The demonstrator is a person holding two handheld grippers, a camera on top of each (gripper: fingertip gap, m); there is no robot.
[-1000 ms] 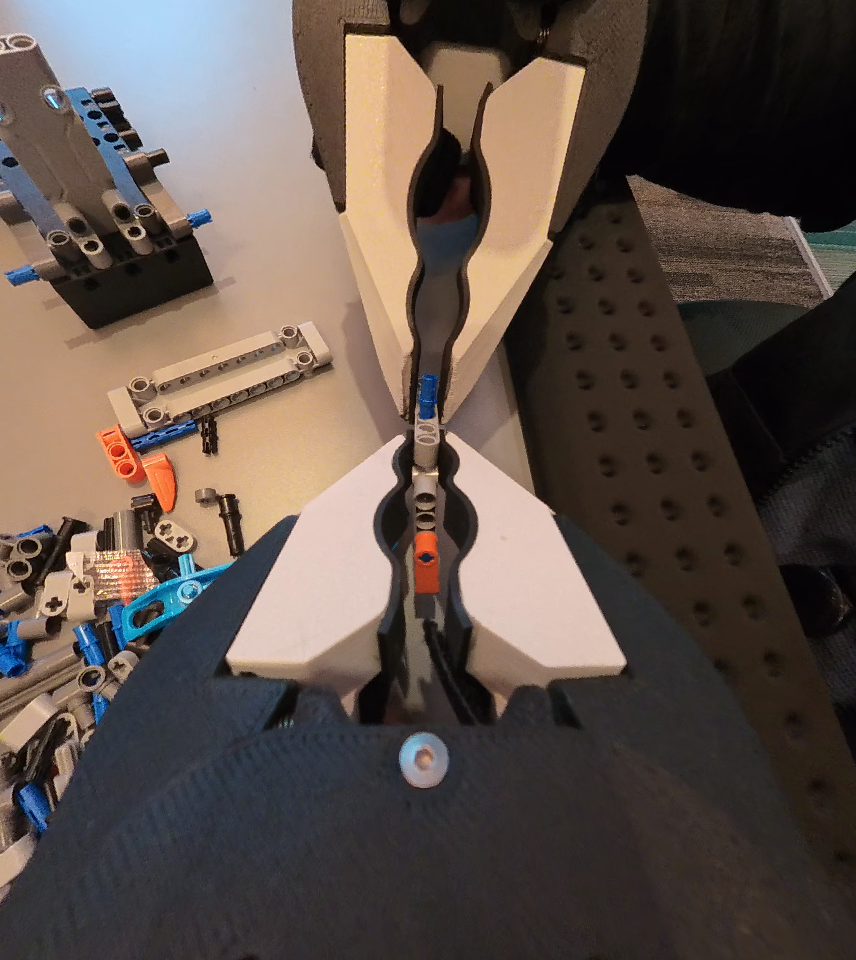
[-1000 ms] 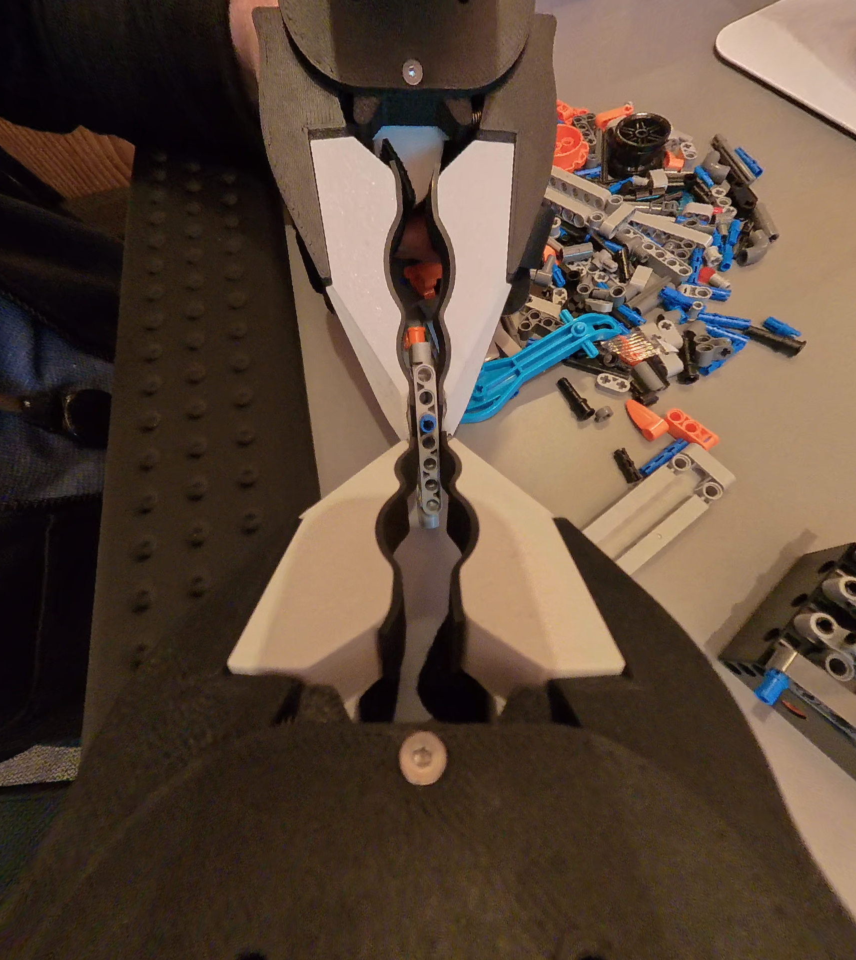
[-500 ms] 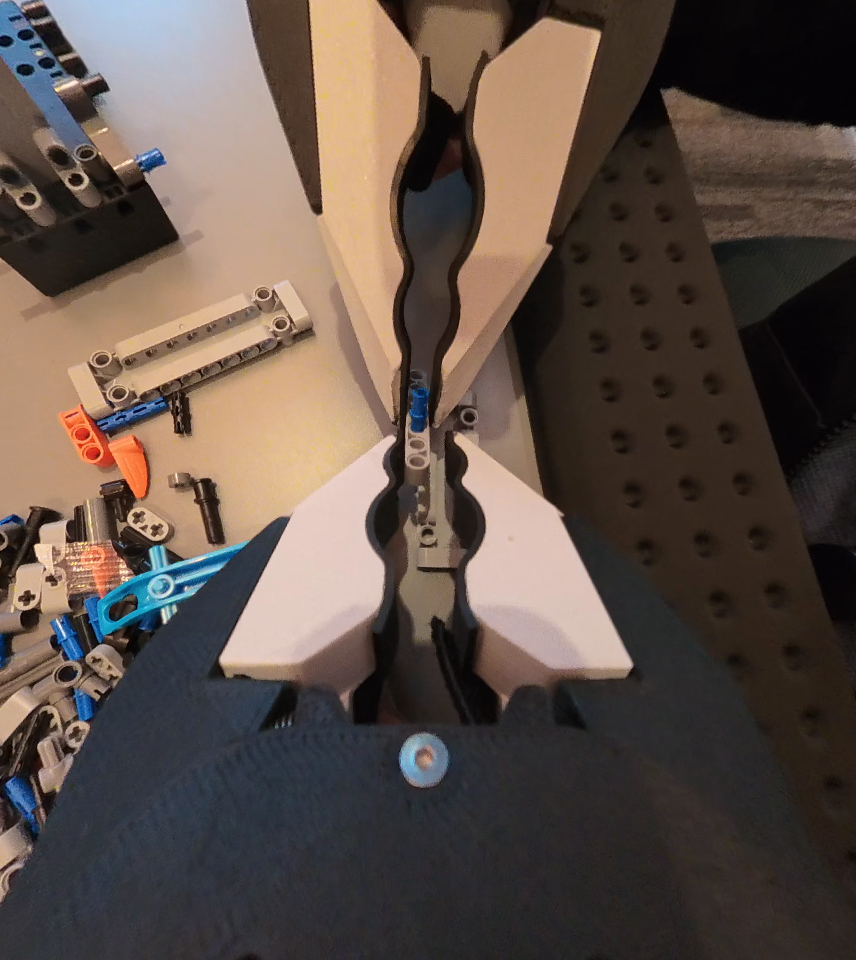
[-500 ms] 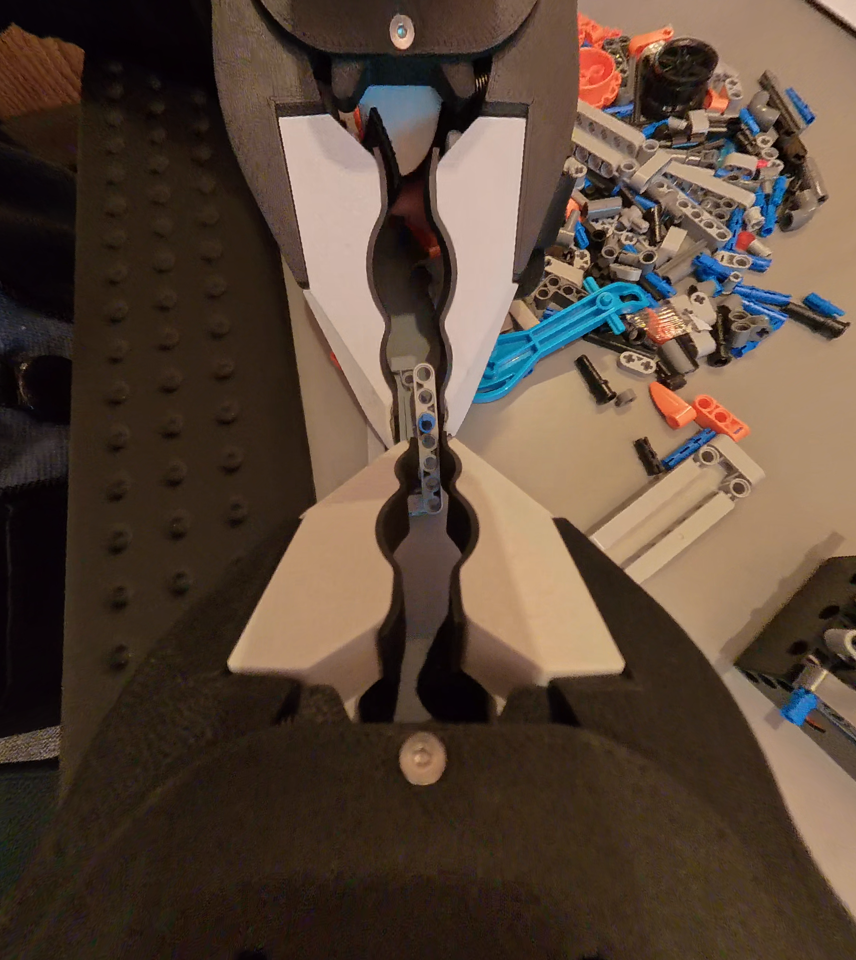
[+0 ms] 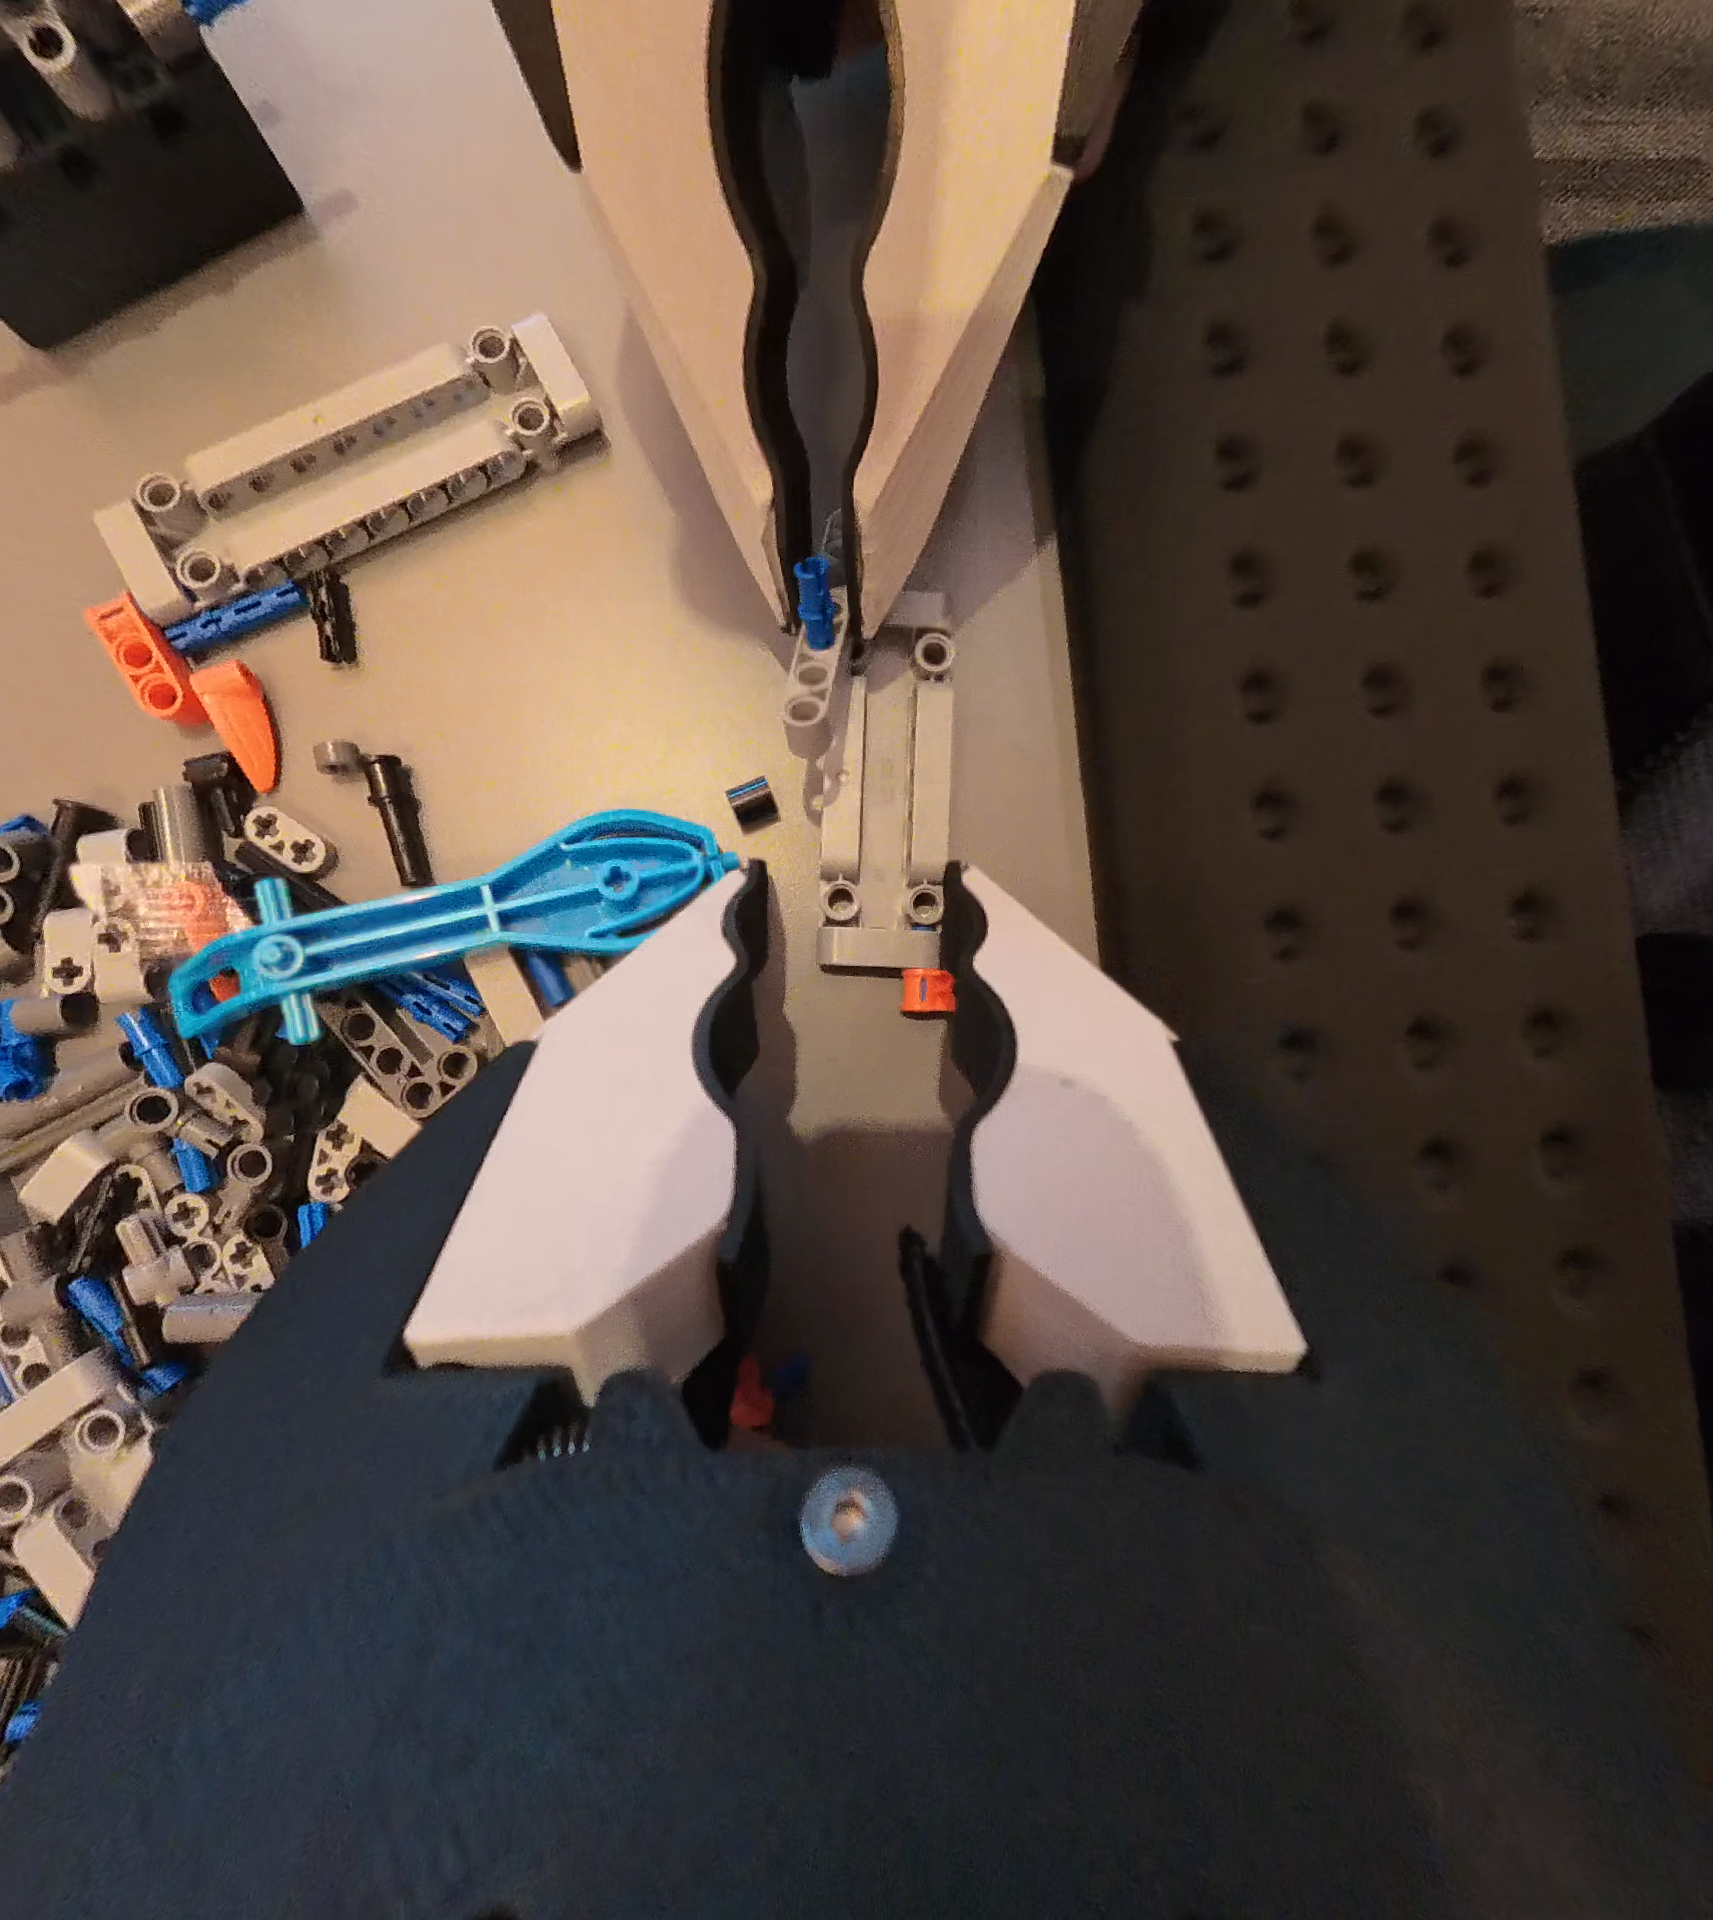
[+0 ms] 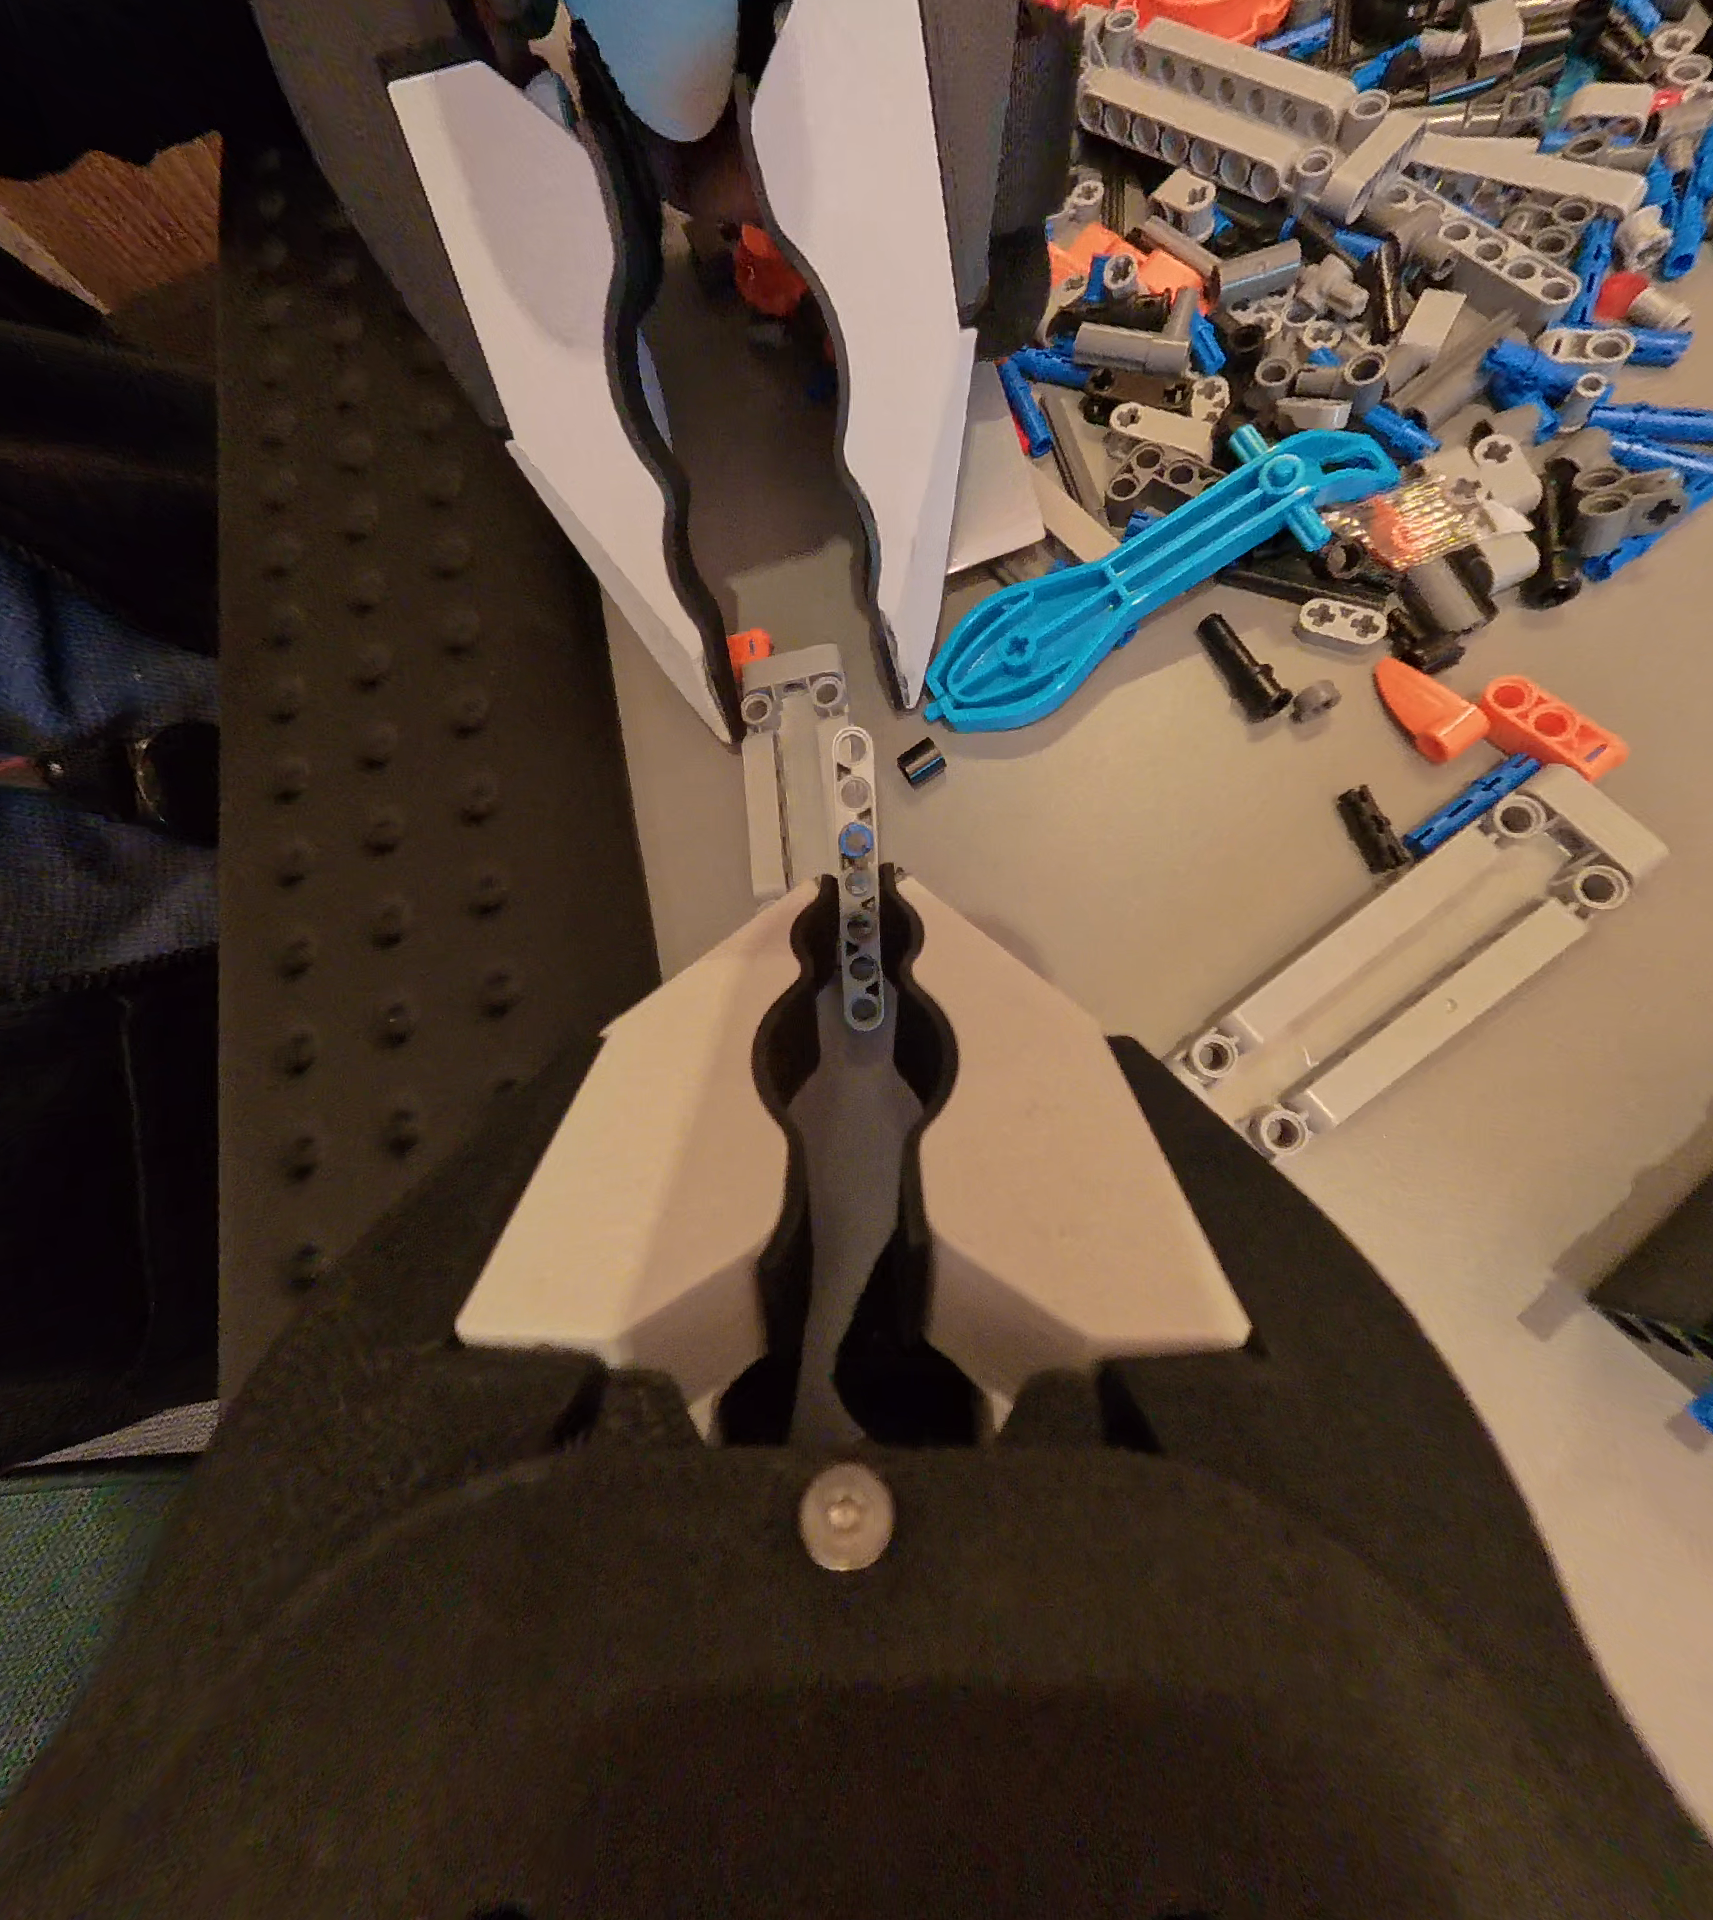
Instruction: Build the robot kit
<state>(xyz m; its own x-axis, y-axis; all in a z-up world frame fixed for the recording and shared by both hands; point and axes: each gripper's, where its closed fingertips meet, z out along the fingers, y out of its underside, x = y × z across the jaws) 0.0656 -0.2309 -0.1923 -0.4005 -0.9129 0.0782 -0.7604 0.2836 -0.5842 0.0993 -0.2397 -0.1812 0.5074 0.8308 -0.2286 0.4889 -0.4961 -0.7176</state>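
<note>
Two grippers are facing each other over the table's (image 5: 540, 665) near edge. My right gripper (image 6: 857, 883) is clenching a thin grey holed beam (image 6: 857, 821) with a blue pin (image 5: 814, 597) through it. My left gripper (image 5: 852, 883) is standing released, straddling a grey frame piece (image 5: 888, 800) lying flat on the table, an orange pin (image 5: 925, 989) just beside it. A light-blue tool (image 5: 436, 930) is lying nearby at the loose parts pile (image 5: 104, 1122).
</note>
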